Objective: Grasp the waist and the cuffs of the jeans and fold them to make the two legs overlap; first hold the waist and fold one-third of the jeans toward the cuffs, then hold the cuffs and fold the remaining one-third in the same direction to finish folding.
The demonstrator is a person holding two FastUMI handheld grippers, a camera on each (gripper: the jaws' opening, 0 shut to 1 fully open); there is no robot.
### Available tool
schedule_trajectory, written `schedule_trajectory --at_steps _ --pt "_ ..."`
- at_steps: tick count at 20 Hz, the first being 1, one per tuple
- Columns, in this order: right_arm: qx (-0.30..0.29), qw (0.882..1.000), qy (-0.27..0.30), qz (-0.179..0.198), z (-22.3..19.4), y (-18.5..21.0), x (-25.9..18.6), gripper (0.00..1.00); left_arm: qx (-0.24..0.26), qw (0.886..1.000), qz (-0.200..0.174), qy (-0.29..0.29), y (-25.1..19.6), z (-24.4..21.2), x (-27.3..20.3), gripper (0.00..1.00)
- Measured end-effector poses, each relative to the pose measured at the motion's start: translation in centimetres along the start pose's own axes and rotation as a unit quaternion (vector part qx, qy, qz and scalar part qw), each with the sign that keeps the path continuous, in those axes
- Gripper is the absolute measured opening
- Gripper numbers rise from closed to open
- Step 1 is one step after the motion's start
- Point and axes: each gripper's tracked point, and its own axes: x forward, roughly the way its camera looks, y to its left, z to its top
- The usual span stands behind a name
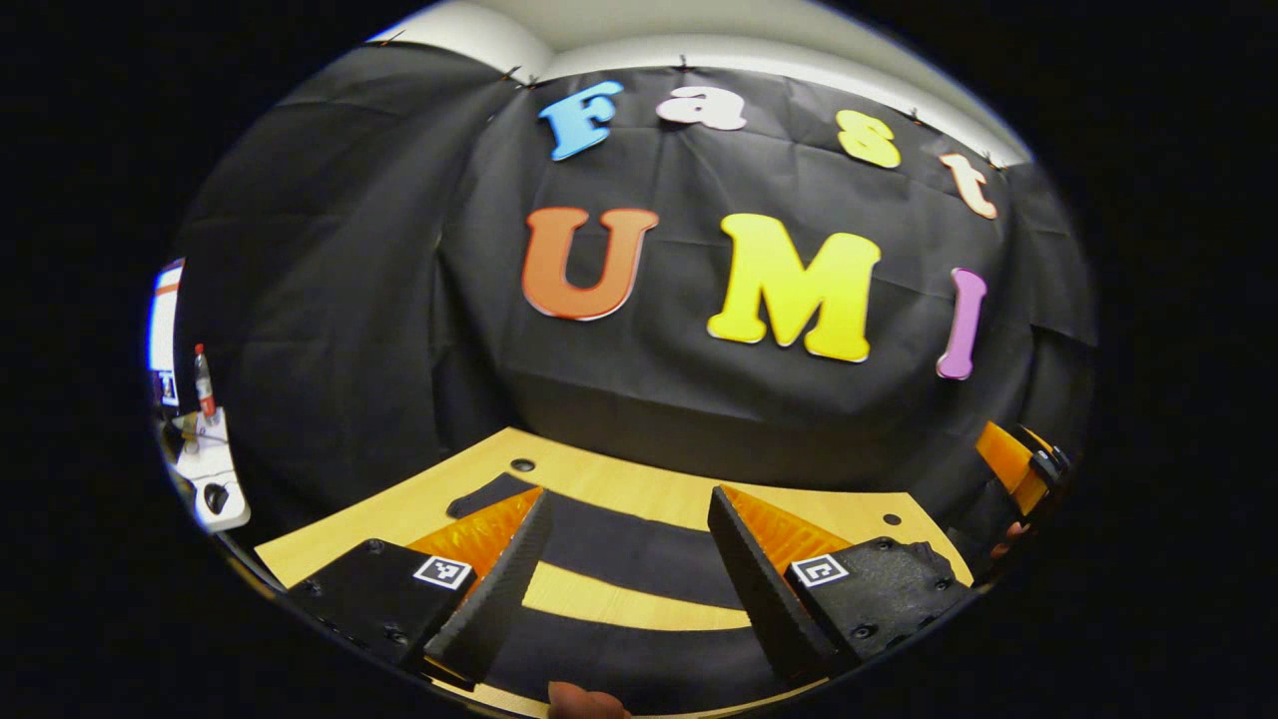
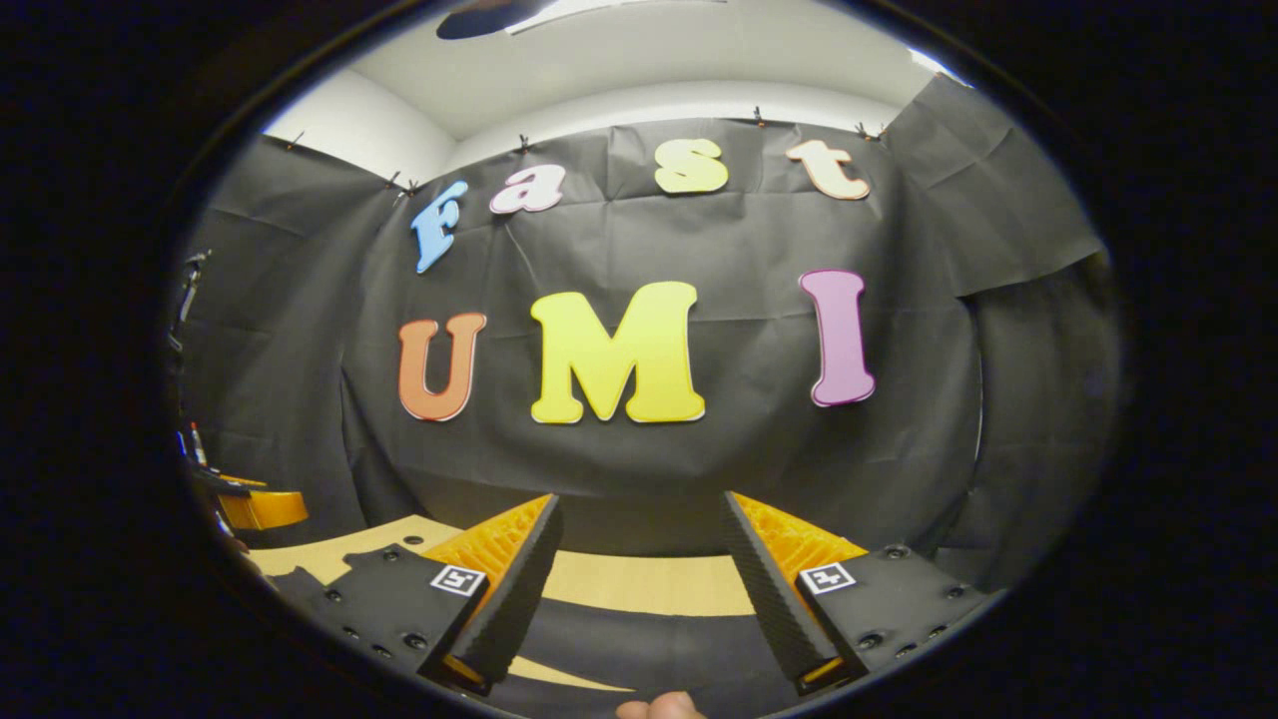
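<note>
The dark jeans [image 1: 631, 551] lie flat on the light wooden table [image 1: 609, 479]. In the left gripper view two dark bands of cloth cross between the fingers with a strip of wood between them. My left gripper [image 1: 627, 507] hovers over them, open, nothing between its fingers. In the right gripper view the jeans [image 2: 649, 644] fill the bottom, under my right gripper [image 2: 641, 504], which is also open and holds nothing. The right gripper [image 1: 1020, 467] shows at the far right edge of the left gripper view. The left gripper [image 2: 255, 507] shows at the left of the right gripper view.
The black cloth wall stands close behind the table's far edge. A white stand [image 1: 215, 484] with a red-capped bottle [image 1: 204, 381] is off the table's left side. Two small holes [image 1: 522, 464] mark the tabletop. A fingertip [image 1: 584, 702] shows at the bottom.
</note>
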Motion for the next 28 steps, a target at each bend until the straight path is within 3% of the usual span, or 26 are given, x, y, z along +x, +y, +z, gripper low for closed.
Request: schedule_trajectory --at_steps 3,5,8,10,13,15,17,22,28 --pt "-0.006 1.000 0.004 0.017 -0.4 1.6 0.8 0.96 -0.030 0.998 0.046 0.016 5.4 -0.9 -0.4 0.98" --pt "-0.008 1.000 0.011 0.025 -0.9 2.5 1.2 0.96 -0.076 0.994 0.058 0.044 8.2 -2.6 -0.9 0.99" --pt "-0.013 0.999 0.017 0.037 -1.5 3.9 1.5 0.96 -0.205 0.970 0.073 0.106 12.6 -6.5 -2.0 0.99" --pt "-0.020 0.999 0.019 0.043 -1.7 4.6 1.7 0.96 -0.296 0.940 0.087 0.144 15.4 -9.3 -3.0 0.99" --pt "-0.030 0.998 0.019 0.042 -1.8 4.9 2.0 0.95 -0.439 0.872 0.139 0.168 19.8 -13.8 -4.1 0.99" --pt "-0.035 0.999 0.019 0.034 -1.8 4.7 2.1 0.95 -0.494 0.832 0.185 0.171 22.4 -15.6 -5.1 0.99" --pt "-0.037 0.999 0.026 0.027 -2.2 4.5 2.3 0.96 -0.510 0.810 0.215 0.192 23.0 -17.4 -5.3 0.99" --pt "-0.047 0.998 0.033 0.004 -2.3 3.3 2.6 0.98 -0.514 0.794 0.236 0.224 24.4 -19.2 -5.1 0.99" --pt "-0.046 0.998 0.037 -0.032 -2.1 0.8 2.5 0.95 -0.506 0.800 0.223 0.233 24.8 -18.8 -2.2 0.99"
